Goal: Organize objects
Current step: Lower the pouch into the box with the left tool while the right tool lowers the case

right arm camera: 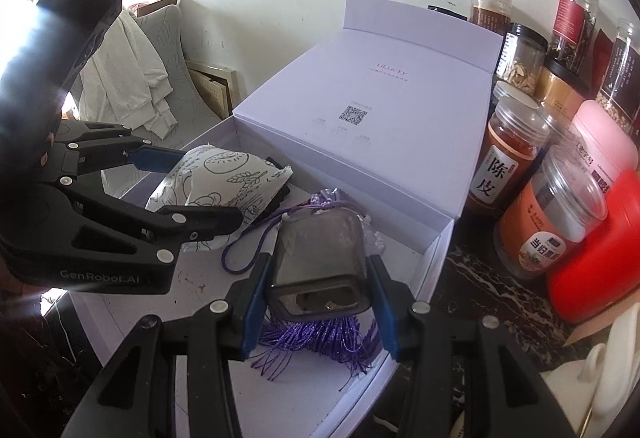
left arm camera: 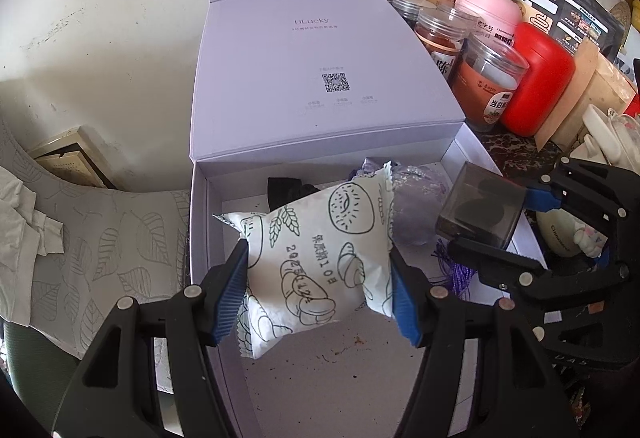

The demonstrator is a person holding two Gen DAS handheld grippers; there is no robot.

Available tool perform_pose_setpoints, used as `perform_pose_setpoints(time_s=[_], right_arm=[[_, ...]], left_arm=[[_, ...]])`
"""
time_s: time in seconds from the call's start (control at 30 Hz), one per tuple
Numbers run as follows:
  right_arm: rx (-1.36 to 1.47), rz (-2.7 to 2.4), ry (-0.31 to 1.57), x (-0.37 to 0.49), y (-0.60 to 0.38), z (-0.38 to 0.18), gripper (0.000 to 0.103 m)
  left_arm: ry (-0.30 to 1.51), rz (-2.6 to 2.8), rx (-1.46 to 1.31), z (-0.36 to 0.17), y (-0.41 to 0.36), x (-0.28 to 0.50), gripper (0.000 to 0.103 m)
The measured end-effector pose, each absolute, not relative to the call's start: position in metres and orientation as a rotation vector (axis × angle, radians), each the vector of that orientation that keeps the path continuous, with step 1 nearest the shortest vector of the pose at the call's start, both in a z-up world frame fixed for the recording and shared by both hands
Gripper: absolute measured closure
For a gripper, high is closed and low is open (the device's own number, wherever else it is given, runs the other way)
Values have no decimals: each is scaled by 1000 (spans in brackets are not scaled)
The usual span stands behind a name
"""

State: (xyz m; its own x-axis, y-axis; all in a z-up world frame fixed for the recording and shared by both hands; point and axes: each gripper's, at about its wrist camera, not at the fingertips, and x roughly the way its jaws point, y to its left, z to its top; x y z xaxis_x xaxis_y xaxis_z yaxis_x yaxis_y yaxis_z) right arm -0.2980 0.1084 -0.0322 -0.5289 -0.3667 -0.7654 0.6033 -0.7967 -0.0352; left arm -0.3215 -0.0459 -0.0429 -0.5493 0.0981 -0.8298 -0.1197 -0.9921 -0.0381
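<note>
My left gripper (left arm camera: 318, 278) is shut on a white snack packet (left arm camera: 316, 250) printed with bread drawings, held over the open white box (left arm camera: 200, 230). In the right wrist view the same packet (right arm camera: 224, 174) hangs at the left between the left gripper's fingers (right arm camera: 192, 190). My right gripper (right arm camera: 318, 302) is shut on a smoky grey plastic case (right arm camera: 320, 258), also over the box (right arm camera: 432, 254). In the left wrist view that case (left arm camera: 480, 208) and the right gripper (left arm camera: 500, 230) sit at the right. A purple tassel (right arm camera: 320, 338) and cord lie on the box floor under the case.
The box's lilac lid (left arm camera: 320, 70) stands folded back behind it. Jars (right arm camera: 508, 154), a red canister (right arm camera: 600, 258) and a pink tub (right arm camera: 604, 134) crowd the dark marble top at the right. A leaf-patterned cushion (left arm camera: 100, 250) with white cloth lies left of the box.
</note>
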Motion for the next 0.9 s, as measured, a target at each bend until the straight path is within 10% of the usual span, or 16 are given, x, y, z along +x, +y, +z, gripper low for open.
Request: perform_pose_setpoints(time_s=[0.9], right_arm=[[1150,-2296,411,-305,110,-52,56]], left_arm=[[131,2609,-1499,-70,-35,-337,39]])
